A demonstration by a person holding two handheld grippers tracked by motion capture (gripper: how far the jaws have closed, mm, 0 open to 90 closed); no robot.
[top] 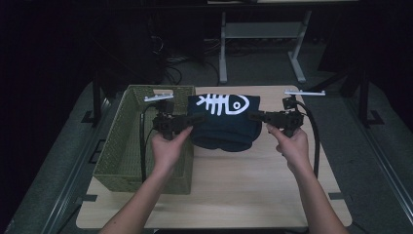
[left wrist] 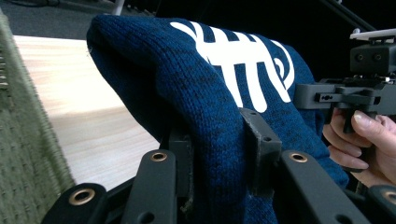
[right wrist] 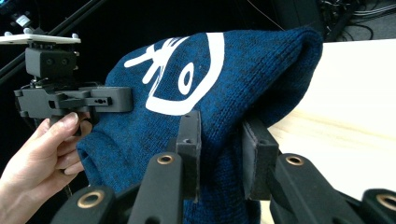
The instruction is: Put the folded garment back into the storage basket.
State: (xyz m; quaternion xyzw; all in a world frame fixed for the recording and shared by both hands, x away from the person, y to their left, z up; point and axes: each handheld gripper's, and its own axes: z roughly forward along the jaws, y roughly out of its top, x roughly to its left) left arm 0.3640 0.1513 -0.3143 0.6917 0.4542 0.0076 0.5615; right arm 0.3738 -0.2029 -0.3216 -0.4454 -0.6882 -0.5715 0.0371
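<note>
Dark blue knit sweater w/ white fish-skeleton print [top: 225, 122] is held up off the light wood tabletop [top: 234, 185], stretched between both tools, print facing up/away from the person.

Left gripper [top: 192, 119]: jaws clamped on the sweater's left edge. In the left gripper view [left wrist: 219, 149] a thick fold of knit is pinched between the two black pads, fabric bulging above them. Left hand [top: 168, 146] on the handle.

Right gripper [top: 255, 116]: same on the right edge. In the right gripper view [right wrist: 219, 149] the knit is squeezed between the pads. Right hand [top: 292, 146] on its handle.

Container: olive-green woven rectangular basket [top: 122, 146] sits on the table's left side, just beside the sweater. Left hand + gripper body hang over its right wall. A black cable [top: 142, 146] runs down into the basket interior; otherwise I see just woven floor. Sweater is outside the basket, its left end right at the rim.

Each gripper view also shows the opposite gripper biting the far edge of the sweater. Basket wall [left wrist: 18, 140] sits at the left of the left gripper view.
</note>
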